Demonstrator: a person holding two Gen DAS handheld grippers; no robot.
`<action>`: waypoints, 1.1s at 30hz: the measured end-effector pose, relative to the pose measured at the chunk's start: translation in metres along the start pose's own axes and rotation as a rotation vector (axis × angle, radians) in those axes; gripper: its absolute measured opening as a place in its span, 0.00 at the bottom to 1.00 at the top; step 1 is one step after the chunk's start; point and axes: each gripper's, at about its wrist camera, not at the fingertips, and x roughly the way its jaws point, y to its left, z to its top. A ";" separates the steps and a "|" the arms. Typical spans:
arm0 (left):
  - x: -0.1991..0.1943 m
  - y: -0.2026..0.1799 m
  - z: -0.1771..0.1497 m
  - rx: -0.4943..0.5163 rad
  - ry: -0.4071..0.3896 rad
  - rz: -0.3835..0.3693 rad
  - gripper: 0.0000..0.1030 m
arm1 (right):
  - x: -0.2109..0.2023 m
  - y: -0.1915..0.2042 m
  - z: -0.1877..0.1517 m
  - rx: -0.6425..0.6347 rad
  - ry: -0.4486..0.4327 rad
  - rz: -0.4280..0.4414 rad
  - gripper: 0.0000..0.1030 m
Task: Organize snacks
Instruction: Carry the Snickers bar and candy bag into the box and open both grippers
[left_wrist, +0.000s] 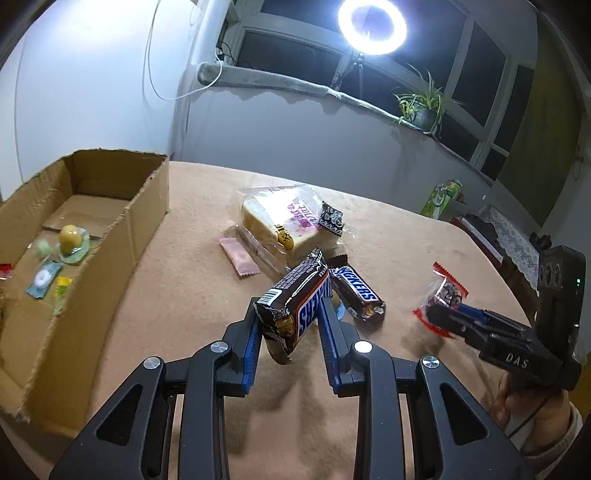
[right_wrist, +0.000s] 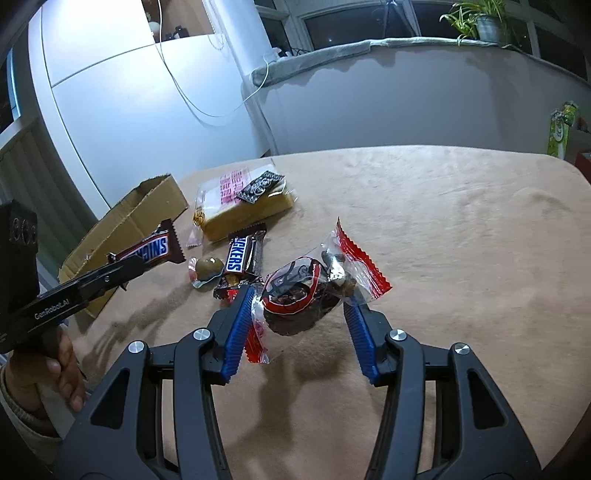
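Note:
My left gripper (left_wrist: 290, 308) is shut on a Snickers bar (left_wrist: 299, 295) and holds it tilted above the beige tablecloth; the right wrist view shows that bar (right_wrist: 151, 249) at the left. My right gripper (right_wrist: 300, 295) is shut on a clear packet with red ends (right_wrist: 295, 295) that holds a dark cake, also off the table. A second Snickers bar (left_wrist: 356, 291) lies on the cloth between the two grippers. Behind it lie a bagged bread slice (left_wrist: 280, 218), a small black packet (left_wrist: 332, 218) and a pink sachet (left_wrist: 239, 258). A round wrapped sweet (right_wrist: 208, 269) sits beside the second bar.
An open cardboard box (left_wrist: 122, 236) stands at the left with a yellow jelly cup (left_wrist: 70, 240) and several small sweets inside. A green carton (left_wrist: 441, 197) stands past the table's far right edge. A ring light and a potted plant are by the window behind.

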 end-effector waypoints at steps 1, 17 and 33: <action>-0.001 -0.001 0.001 0.001 -0.004 -0.001 0.27 | -0.003 0.000 0.001 -0.001 -0.006 -0.002 0.51; -0.042 -0.009 0.013 0.047 -0.106 0.009 0.27 | -0.023 0.035 0.013 -0.070 -0.052 -0.003 0.51; -0.103 0.031 0.022 0.042 -0.257 0.121 0.27 | -0.003 0.118 0.042 -0.197 -0.079 0.035 0.51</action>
